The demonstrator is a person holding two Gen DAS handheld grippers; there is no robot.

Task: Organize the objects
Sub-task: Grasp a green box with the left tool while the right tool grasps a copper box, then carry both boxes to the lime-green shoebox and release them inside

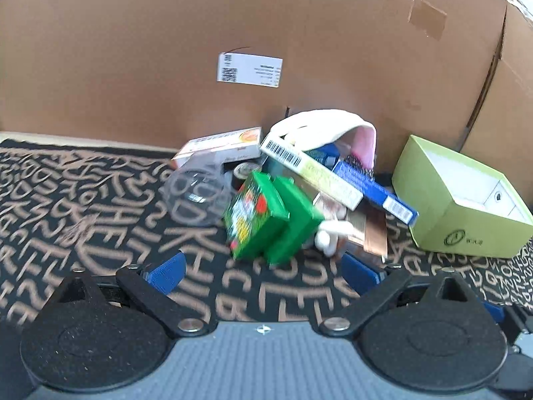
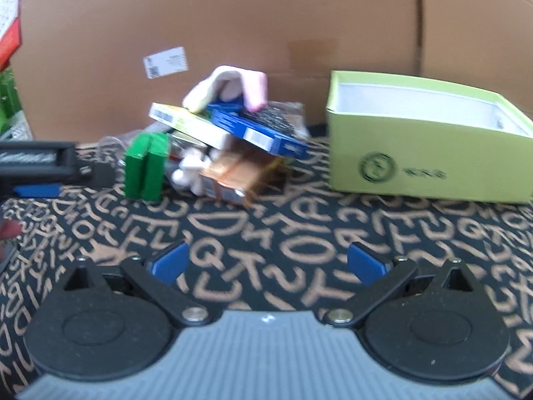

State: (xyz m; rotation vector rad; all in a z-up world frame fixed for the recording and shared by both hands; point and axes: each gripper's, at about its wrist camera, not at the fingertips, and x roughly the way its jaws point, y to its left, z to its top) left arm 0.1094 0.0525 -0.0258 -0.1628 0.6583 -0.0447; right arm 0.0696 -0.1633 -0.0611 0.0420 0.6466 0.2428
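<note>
Spread wide and empty, left gripper (image 1: 263, 275) above the lettered black cloth (image 1: 83, 200), blue fingertips (image 1: 168, 271) clear of everything, nothing pinched between them. Likewise parted and bare, right gripper (image 2: 268, 261) over the same cloth, blue pads (image 2: 366, 263) touching nothing.

Just ahead of the left fingers, two green boxes (image 1: 266, 216) standing side by side, tilted, smeared by motion blur. Beside them, toward the left, a clear plastic cup (image 1: 196, 193) on its side. Behind, a heap against the cardboard wall (image 1: 133, 50): an orange-and-white carton (image 1: 223, 146), a white-and-yellow box with a barcode (image 1: 309, 173) leaning on a long blue box (image 1: 373, 190), a white-and-pink cloth item (image 1: 329, 130) draped on top. Underneath, partly hidden, a small white object (image 1: 329, 233) and a coppery packet (image 1: 366, 233), neither clearly legible.

To the right, apart from the heap, an open lime-green box (image 1: 463, 200) with white lining, its far corner cut off by the frame edge.

Left margin of the right wrist view: a dark device (image 2: 40, 163), blurred and cropped, identity unclear.
</note>
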